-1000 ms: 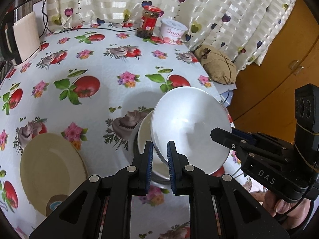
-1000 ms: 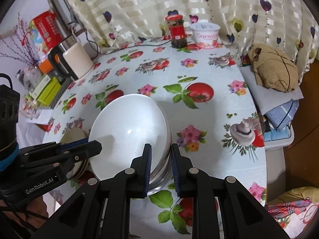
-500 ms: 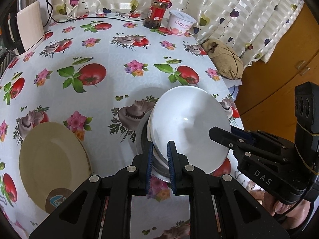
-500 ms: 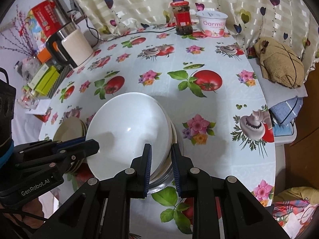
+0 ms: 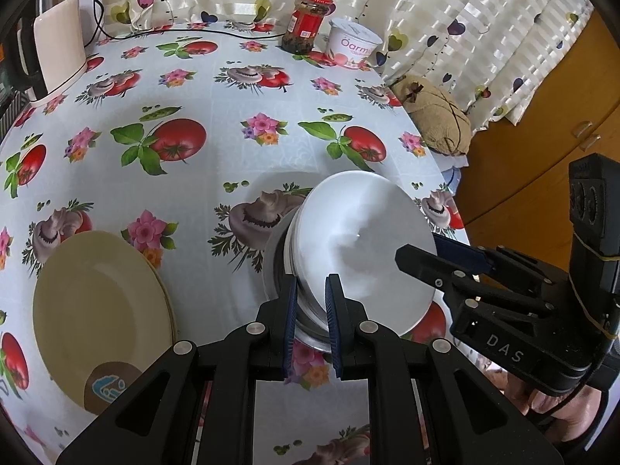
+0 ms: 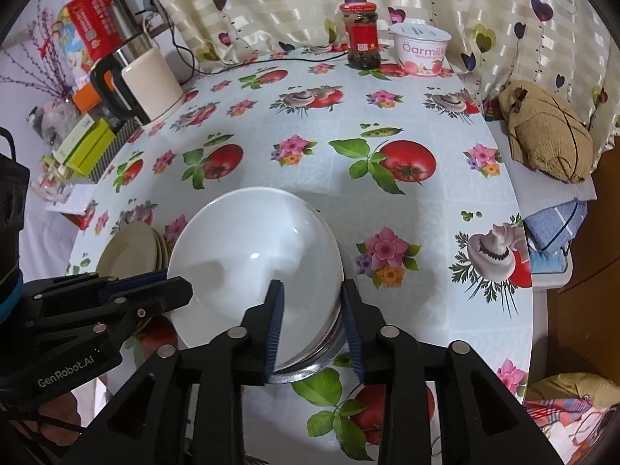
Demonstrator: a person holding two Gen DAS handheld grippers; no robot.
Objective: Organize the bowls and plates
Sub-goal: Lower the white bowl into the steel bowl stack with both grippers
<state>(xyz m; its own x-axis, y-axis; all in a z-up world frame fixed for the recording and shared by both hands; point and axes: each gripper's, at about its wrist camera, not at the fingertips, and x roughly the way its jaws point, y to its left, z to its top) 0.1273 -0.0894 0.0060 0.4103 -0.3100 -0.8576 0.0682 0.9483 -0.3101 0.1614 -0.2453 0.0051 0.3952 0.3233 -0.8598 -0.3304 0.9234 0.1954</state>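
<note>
A stack of white bowls [image 5: 364,240] nested in a metal bowl [image 5: 310,333] rests on the tomato-print tablecloth; it also shows in the right wrist view [image 6: 252,263]. My left gripper [image 5: 312,321] straddles the near rim of the stack, jaws slightly apart. My right gripper [image 6: 312,329] has opened, its jaws standing either side of the stack's right rim. A stack of cream plates [image 5: 100,310] lies to the left; it also shows in the right wrist view [image 6: 131,248].
A red-lidded jar [image 5: 308,23] and a yogurt tub [image 5: 352,48] stand at the table's far edge by the curtain. A white kettle [image 6: 143,85] stands far left. A brown bundle [image 6: 546,131] and folded cloths lie off the right edge.
The bowl stack has come down from a tilted hold onto the table. My right gripper's jaws have widened off the rim; my left jaws have eased apart a little.
</note>
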